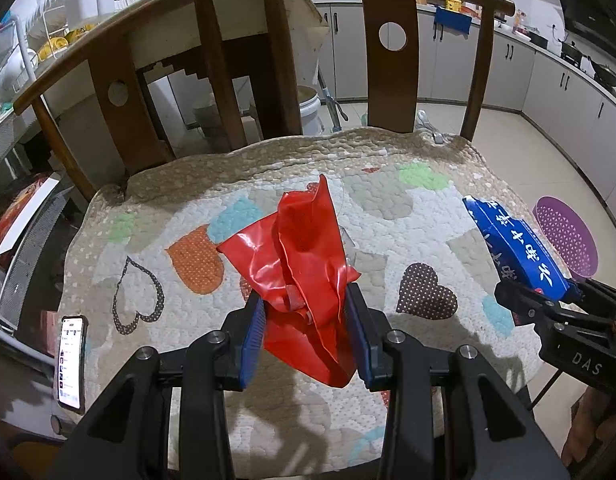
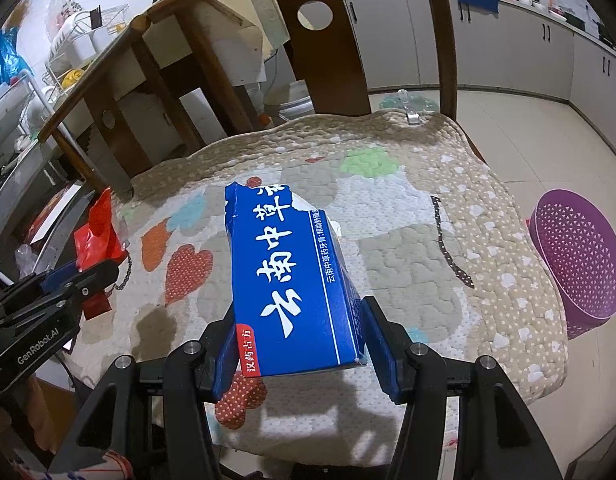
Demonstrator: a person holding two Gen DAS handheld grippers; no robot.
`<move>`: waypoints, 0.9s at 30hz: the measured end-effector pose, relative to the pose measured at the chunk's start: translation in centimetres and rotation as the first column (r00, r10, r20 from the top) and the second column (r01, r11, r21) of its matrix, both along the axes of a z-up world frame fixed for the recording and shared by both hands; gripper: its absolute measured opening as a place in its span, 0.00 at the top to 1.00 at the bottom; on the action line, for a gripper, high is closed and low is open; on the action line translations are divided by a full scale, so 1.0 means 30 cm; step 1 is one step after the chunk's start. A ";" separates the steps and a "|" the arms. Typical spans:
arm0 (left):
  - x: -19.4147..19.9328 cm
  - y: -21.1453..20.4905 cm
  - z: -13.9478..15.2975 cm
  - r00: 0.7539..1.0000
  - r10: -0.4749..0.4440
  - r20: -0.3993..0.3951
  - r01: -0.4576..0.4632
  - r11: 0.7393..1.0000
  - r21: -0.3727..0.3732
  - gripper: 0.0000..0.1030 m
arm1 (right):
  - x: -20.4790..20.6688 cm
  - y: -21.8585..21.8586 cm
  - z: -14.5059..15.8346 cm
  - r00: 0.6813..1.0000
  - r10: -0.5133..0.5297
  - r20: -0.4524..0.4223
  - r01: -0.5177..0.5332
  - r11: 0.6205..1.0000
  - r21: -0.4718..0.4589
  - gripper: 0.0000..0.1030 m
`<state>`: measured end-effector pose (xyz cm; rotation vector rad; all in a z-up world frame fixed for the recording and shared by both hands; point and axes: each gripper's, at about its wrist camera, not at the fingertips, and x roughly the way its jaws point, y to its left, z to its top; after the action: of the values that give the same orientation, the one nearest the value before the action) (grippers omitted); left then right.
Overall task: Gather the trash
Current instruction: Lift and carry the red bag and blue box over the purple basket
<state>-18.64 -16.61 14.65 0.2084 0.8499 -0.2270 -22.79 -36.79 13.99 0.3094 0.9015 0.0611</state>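
Observation:
A crumpled red plastic wrapper (image 1: 304, 264) is pinched between the blue pads of my left gripper (image 1: 306, 320), lifted above the quilted seat cushion (image 1: 188, 200) of a wooden chair. The same wrapper (image 2: 98, 232) and left gripper (image 2: 78, 280) show at the left edge of the right wrist view. My right gripper (image 2: 298, 344) is shut on a torn blue carton with white lettering (image 2: 292, 276), held over the cushion (image 2: 428, 208). In the left wrist view that carton (image 1: 516, 244) and the right gripper (image 1: 548, 300) sit at the far right.
A purple perforated basket (image 2: 576, 264) stands on the tiled floor right of the chair, also the basket (image 1: 568, 236). A phone (image 1: 72, 364) lies at the cushion's left edge. The chair back (image 1: 392, 60) rises behind; kitchen cabinets (image 2: 488, 40) line the far wall.

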 end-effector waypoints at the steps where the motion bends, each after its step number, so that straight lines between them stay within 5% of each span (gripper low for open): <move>1: -0.001 0.001 0.000 1.000 0.000 -0.001 0.000 1.000 -0.001 0.64 | 0.000 0.004 0.001 1.000 0.002 0.000 -0.002 1.000 0.001 0.41; 27: 0.015 -0.020 -0.046 0.999 -0.033 -0.035 0.034 0.999 0.030 0.64 | -0.008 -0.028 -0.013 1.000 -0.021 -0.007 0.021 0.999 0.032 0.41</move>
<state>-18.18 -17.20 13.26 0.2481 0.8853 -0.2497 -23.04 -37.63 13.58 0.3490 0.9041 0.0553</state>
